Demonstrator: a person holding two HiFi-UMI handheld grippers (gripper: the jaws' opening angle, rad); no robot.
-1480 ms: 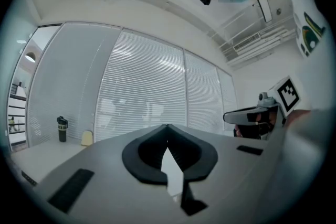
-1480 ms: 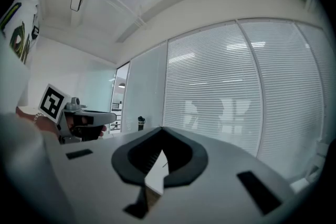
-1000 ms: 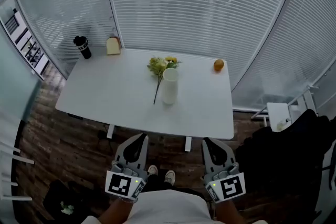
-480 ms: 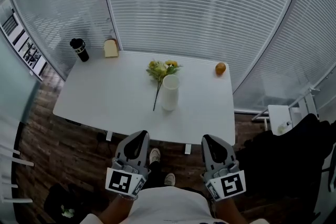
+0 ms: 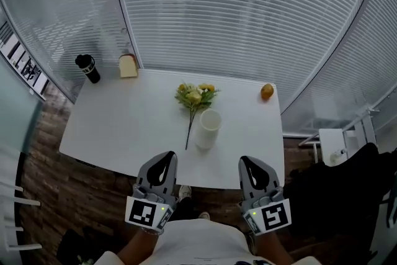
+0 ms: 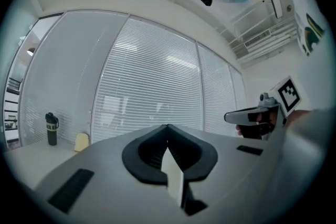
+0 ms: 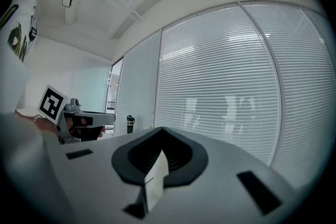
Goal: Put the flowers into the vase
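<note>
A bunch of yellow flowers [image 5: 195, 96] lies on the white table [image 5: 124, 127], its long stem running toward the near edge. Right of the stem stands a white vase [image 5: 209, 128], upright. My left gripper [image 5: 166, 157] hovers at the table's near edge, short of the stem, shut with nothing in it. My right gripper [image 5: 248, 161] is level with it, right of the vase, also shut on nothing. In the left gripper view the shut left gripper [image 6: 167, 126] points level at the blinds; neither flowers nor vase show there or in the right gripper view, where the right gripper [image 7: 160, 128] is shut.
A black tumbler [image 5: 87, 68] and a slice of bread [image 5: 128, 65] sit at the far left corner, an orange [image 5: 267, 91] at the far right. Slatted glass walls close in behind the table. A dark chair or bag [image 5: 347, 189] stands at the right.
Both grippers have moved forward together from over the floor to the table's near edge. The table, flowers and vase now sit closer and lower in the head view.
</note>
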